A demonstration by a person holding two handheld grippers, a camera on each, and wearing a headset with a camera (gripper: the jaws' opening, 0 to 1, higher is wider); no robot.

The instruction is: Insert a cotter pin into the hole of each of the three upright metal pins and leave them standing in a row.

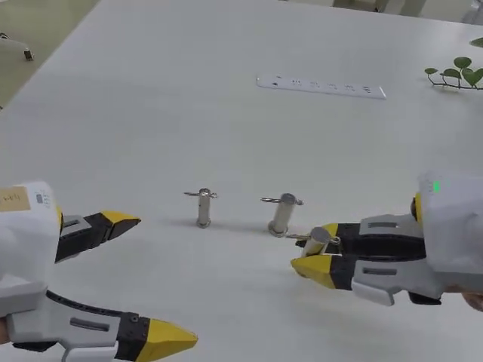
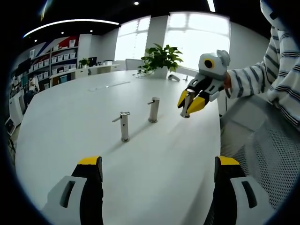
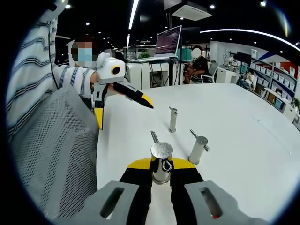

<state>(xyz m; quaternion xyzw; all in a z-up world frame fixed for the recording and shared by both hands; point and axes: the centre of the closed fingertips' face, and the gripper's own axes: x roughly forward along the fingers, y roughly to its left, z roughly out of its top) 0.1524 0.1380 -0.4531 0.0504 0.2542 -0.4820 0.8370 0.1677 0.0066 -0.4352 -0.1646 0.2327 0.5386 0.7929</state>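
1. A broad white table [image 1: 151, 113] carries everything.
2. Near its middle a metal pin [image 1: 204, 207] stands upright, with a cotter pin [image 1: 198, 194] through its top.
3. Beside it but apart stands a second metal pin [image 1: 281, 215] (also cross-pinned near the top).
4. Farther back a white power strip [image 1: 321, 86] lies flat, and green leaves [image 1: 456, 74] show at the table's edge.
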